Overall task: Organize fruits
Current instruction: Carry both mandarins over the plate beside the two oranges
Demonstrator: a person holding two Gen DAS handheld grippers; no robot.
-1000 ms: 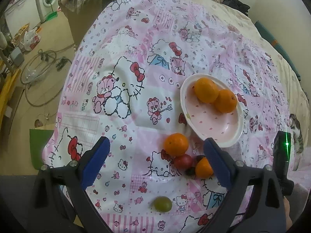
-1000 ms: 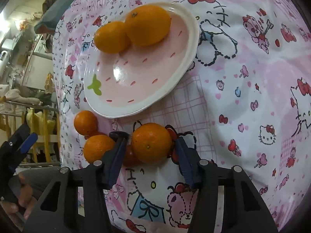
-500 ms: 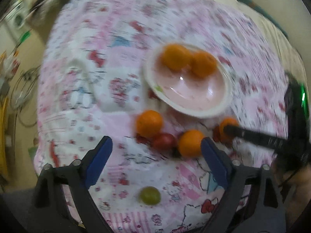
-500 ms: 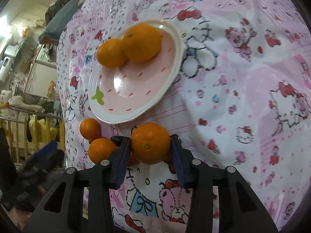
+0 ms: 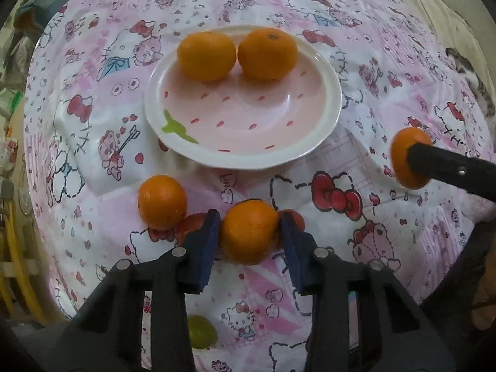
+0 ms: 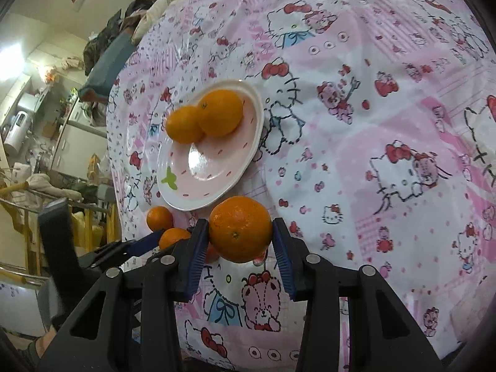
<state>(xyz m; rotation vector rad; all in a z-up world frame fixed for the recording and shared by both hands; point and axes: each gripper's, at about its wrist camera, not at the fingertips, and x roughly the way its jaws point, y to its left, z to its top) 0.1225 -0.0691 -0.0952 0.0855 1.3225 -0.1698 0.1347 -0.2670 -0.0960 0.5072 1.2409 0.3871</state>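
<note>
Below, on the pink cartoon-print cloth (image 5: 93,124): a pink plate (image 5: 328,114) bearing two oranges side by side, touching, one (image 5: 206,55) left, one (image 5: 268,52) stem dimple up. Just short of the plate, left gripper (image 5: 249,232) closing, blue pads against both flanks of an orange (image 5: 248,232) on the cloth; roundish, no clear long axis. Beside it another orange (image 5: 161,201) and red fruit (image 5: 193,221) partly hidden. Nearer, a green fruit (image 5: 203,331). Right gripper (image 6: 240,232) clamped on an orange (image 6: 240,228) raised above the cloth, navel facing the camera.
</note>
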